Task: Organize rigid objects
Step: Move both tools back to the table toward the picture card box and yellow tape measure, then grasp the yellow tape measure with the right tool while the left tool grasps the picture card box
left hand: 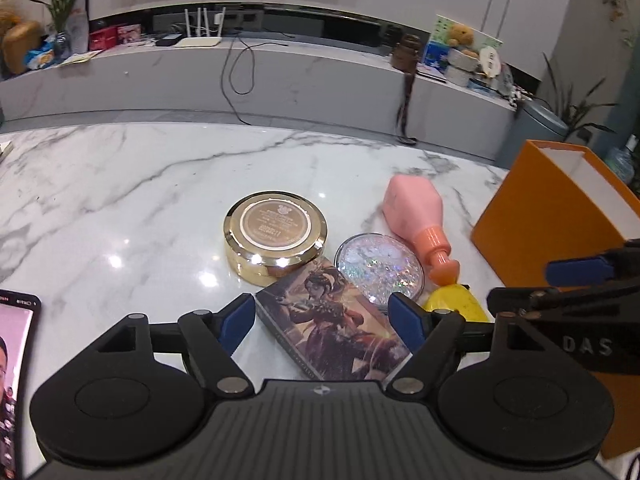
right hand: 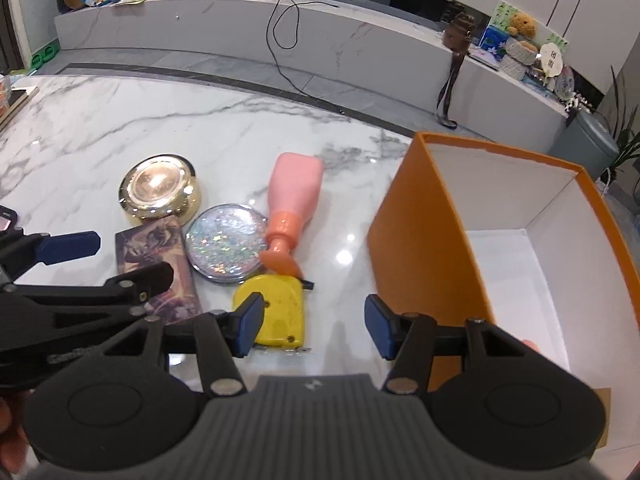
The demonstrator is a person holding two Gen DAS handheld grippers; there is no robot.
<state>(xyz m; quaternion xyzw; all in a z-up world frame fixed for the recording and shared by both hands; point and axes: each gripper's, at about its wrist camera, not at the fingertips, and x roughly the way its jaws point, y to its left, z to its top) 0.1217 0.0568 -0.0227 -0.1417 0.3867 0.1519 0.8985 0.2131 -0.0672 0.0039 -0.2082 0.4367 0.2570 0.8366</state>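
Left tool (left hand: 322, 320): jaws spread wide, straddling the near end of an illustrated card box (left hand: 332, 328) that lies flat on the white marble desk (left hand: 120, 184); the blue pads stand beside the box edges, and contact cannot be confirmed.

Right tool (right hand: 314, 326): jaws parted and holding nothing, poised over bare desk; its left pad overlaps the near edge of a yellow tape measure (right hand: 276, 312), and its right pad stands just in front of the near corner of an orange box (right hand: 424, 232).

The orange box is open at the top, with a white interior, and stands at the right of the group. A small pale object shows at the near edge of its interior, partly hidden behind the right tool.

Beyond the card box and touching its far end: a round glitter compact (left hand: 378, 270) to the right, and a gold round tin (left hand: 276, 236) to the left.

A pink bottle (left hand: 416, 216) lies on its side, its orange neck pointing toward the viewer and ending just beside the tape measure and the compact.

At the lower left of the left wrist view, a phone (left hand: 16, 364) with a lit screen lies near the desk edge.

Far background: a long marble shelf (left hand: 280, 68) carrying a white router (left hand: 200, 36), boxes and a soft toy (left hand: 460, 36).
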